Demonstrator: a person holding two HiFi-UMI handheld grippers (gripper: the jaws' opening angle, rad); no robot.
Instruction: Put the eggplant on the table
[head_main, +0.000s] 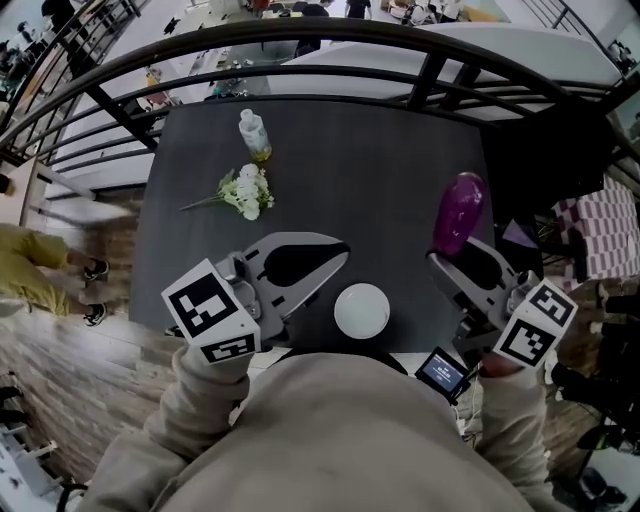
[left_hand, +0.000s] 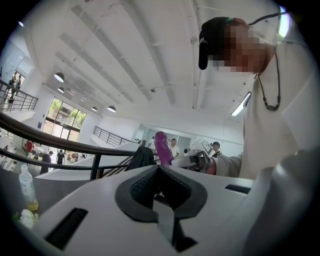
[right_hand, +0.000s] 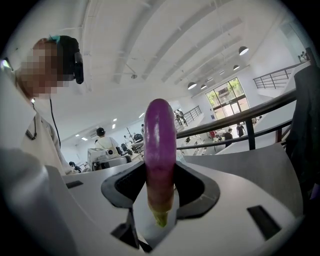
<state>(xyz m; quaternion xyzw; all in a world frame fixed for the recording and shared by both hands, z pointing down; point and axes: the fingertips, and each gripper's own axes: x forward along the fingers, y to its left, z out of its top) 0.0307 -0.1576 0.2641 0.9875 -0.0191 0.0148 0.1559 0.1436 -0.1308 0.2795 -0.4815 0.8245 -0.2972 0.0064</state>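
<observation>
A purple eggplant (head_main: 458, 212) stands up from my right gripper (head_main: 445, 255), which is shut on its greenish stem end, over the right side of the dark table (head_main: 380, 170). In the right gripper view the eggplant (right_hand: 160, 150) rises upright between the jaws of the right gripper (right_hand: 160, 200). My left gripper (head_main: 340, 255) hovers over the table's near left part, jaws together and empty. In the left gripper view, the left gripper (left_hand: 160, 172) shows its pads meeting, and the eggplant (left_hand: 162, 147) appears beyond them.
A white round dish (head_main: 361, 310) lies near the table's front edge between the grippers. A bunch of white flowers (head_main: 245, 190) and a small bottle (head_main: 254, 135) lie at the back left. A black railing (head_main: 400, 60) runs behind the table.
</observation>
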